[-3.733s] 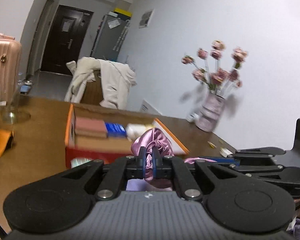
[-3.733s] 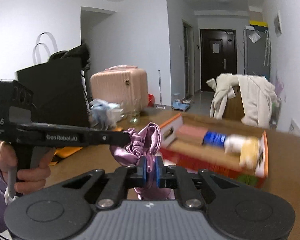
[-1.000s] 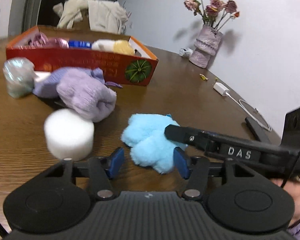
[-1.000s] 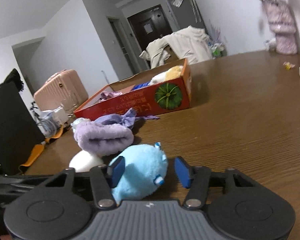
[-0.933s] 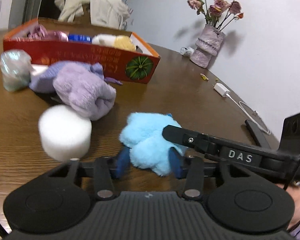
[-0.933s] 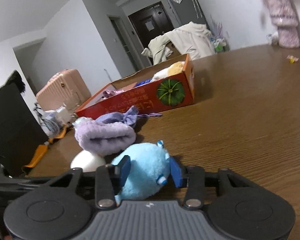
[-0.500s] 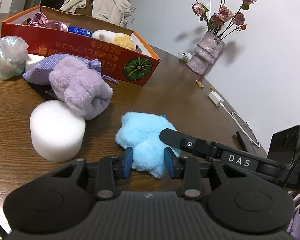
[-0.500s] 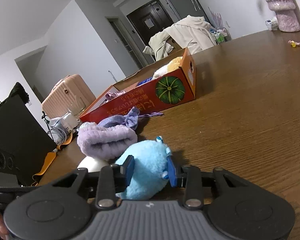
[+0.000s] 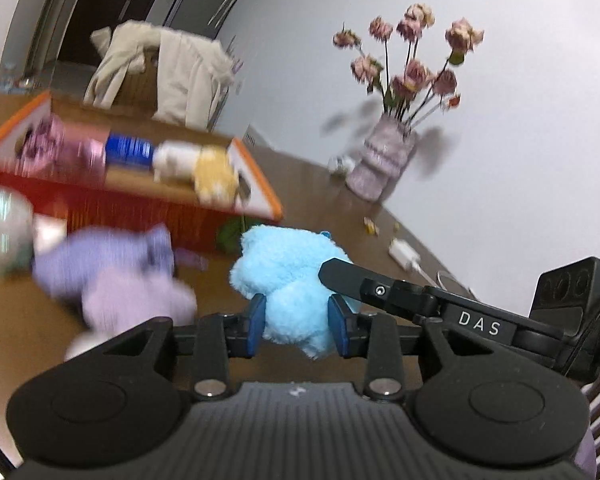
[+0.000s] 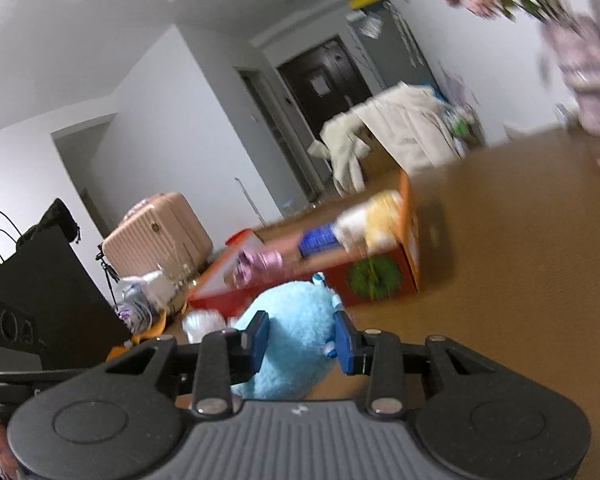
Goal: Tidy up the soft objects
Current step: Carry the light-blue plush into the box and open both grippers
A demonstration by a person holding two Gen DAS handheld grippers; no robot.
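Both grippers grasp same blue plush toy [image 9: 288, 280]: left gripper [image 9: 296, 325] jaws clenched on its near end, right gripper [image 10: 300, 340] jaws clenched on its other side. Toy off brown table [image 10: 520, 260], in front of red cardboard box [image 9: 140, 212]. Purple fluffy cloth [image 9: 132, 280] on table to left.

A fluffy light-blue plush toy [image 9: 296, 280] hangs over a smooth brown wood-look table [image 10: 520, 260], before a cardboard box [image 9: 260, 196].
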